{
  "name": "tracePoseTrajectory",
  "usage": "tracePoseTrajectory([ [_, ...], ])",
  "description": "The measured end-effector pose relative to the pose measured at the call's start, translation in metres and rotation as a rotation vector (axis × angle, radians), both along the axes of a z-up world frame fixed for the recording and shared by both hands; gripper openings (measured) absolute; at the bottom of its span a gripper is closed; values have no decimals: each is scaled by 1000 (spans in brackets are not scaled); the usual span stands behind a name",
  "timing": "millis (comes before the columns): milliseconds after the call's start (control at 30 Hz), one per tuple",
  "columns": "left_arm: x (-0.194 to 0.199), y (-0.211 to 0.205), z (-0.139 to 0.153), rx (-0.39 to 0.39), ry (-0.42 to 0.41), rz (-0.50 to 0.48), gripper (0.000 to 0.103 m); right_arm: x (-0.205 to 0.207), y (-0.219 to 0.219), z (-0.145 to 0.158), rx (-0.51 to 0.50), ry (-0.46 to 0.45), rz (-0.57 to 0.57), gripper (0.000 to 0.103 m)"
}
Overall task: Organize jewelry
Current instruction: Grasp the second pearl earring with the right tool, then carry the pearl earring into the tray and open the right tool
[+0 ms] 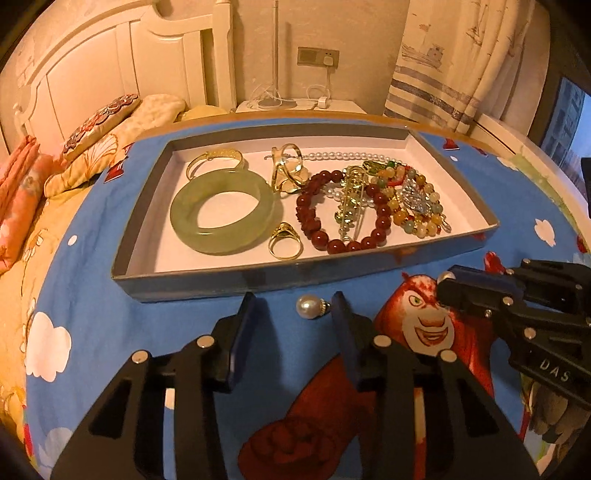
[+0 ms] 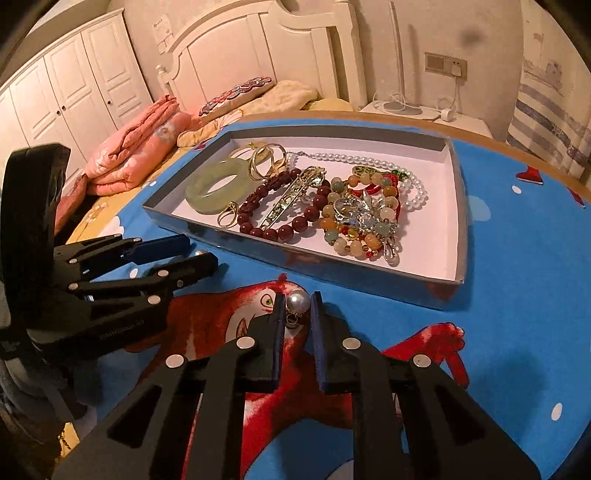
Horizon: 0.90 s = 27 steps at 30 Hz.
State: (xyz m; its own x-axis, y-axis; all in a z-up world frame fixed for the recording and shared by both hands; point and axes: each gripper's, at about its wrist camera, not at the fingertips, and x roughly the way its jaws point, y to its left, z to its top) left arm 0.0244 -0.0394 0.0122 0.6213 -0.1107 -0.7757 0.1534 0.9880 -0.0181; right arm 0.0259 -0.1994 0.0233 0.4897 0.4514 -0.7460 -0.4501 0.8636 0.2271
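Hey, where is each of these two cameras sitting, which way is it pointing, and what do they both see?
Left wrist: rides the left gripper, facing the jewelry tray; its own jaws straddle a loose pearl, untouched.
Right wrist: rides the right gripper, facing the same tray from further right; its own jaws pinch a second pearl.
Shared: the tray, the green bangle, and each view catches the other gripper.

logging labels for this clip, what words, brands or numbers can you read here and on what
"DAS" in pale letters on the black body of the right gripper, seen from the left wrist view.
A pale line of lettering on the left gripper body: too blurred to read.
A paper note on the wall: too small to read.
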Motion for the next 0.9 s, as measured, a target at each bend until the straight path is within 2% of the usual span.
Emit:
tracePoseTrajectory([
  [200,-2,-7,-1,40,-13,-19,32,1,-2,0,12,3,-3,15],
  [333,-2,-6,-1,37,-16,-11,20,0,0,0,4,-5,-2,15],
  [567,-6,-4,0,15,-19,-15,19,-2,-1,1,3,-16,-16,15],
  [700,-14,-4,3,8,-30,-22,19,-7,-5,8,34,-53,-12,15],
  [900,-25,-4,27,1,-91,-28,19,-17,-6,25,75,-111,-8,15],
])
